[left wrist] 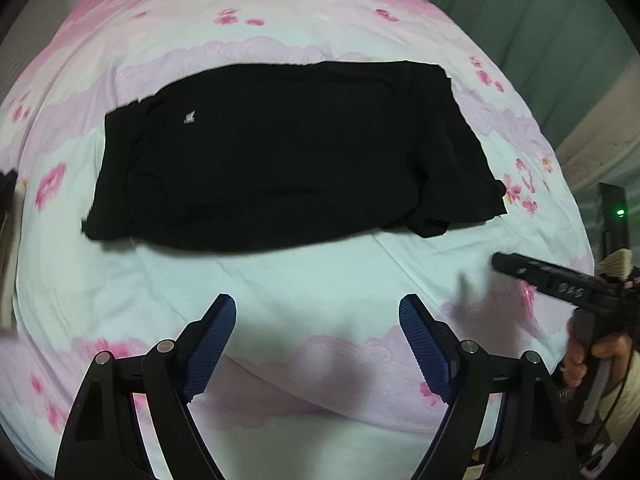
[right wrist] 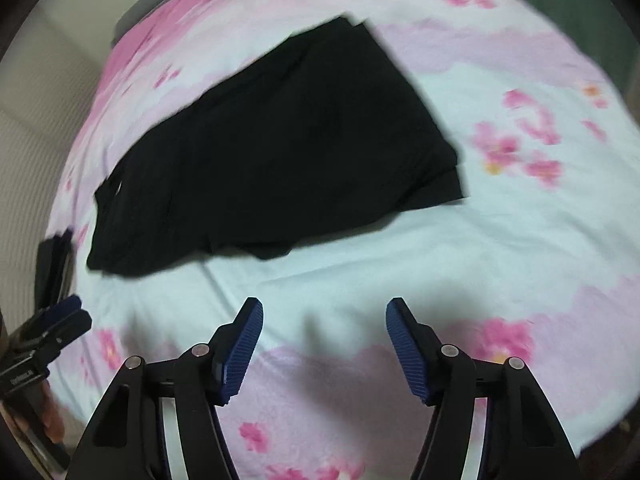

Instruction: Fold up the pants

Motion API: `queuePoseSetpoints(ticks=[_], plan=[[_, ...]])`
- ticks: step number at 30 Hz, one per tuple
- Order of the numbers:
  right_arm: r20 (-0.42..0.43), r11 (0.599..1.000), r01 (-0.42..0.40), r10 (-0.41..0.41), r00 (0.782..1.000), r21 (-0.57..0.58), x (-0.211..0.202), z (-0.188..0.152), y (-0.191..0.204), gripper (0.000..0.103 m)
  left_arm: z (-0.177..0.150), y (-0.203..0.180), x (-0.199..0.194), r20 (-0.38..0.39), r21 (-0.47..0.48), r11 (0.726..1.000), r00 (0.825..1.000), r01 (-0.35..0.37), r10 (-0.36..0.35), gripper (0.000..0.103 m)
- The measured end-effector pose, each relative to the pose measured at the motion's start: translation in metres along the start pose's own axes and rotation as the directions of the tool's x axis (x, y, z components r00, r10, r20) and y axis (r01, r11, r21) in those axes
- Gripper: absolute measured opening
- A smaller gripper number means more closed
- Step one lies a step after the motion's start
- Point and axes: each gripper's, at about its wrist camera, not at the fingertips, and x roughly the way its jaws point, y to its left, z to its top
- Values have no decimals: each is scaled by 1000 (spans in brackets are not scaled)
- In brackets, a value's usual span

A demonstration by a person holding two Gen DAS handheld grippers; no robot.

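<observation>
Black pants (left wrist: 288, 156) lie folded into a flat rectangle on the bed, with a small grey tag near the left end. They also show in the right wrist view (right wrist: 280, 148), lying diagonally. My left gripper (left wrist: 318, 312) is open and empty, held above the sheet on the near side of the pants. My right gripper (right wrist: 324, 314) is open and empty, also near of the pants. The right gripper shows at the right edge of the left wrist view (left wrist: 500, 260). The left gripper shows at the left edge of the right wrist view (right wrist: 76, 312).
The bed is covered by a pale blue and pink floral sheet (left wrist: 320, 280). A green curtain (left wrist: 540, 20) hangs at the far right. A dark device with a green light (left wrist: 614, 212) stands at the right. A pale wall (right wrist: 36, 100) runs along the bed's left side.
</observation>
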Motion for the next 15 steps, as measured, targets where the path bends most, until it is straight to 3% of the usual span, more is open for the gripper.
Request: queuePoseSetpoints(ticks=[4,9,12,15], plan=[[-43,995,-71,68,997,-73,32,3,5,60,-8,-9,8,-19,-46,999,1000,-7,6,84],[-40,995,-55,52,998,-89,69,13,6,60,-13,-22,8,-15,-61,998,1000,-11,10,84],[-14,990,-102,101,995,-100,69,24,15,60,-17,-24,3,-5,-73,997,1000,-10,10,84],[15,983,-96,100,995,-156,63,37,27,60,-20,-22,-4,6,-80,997,1000,-24,25,84]])
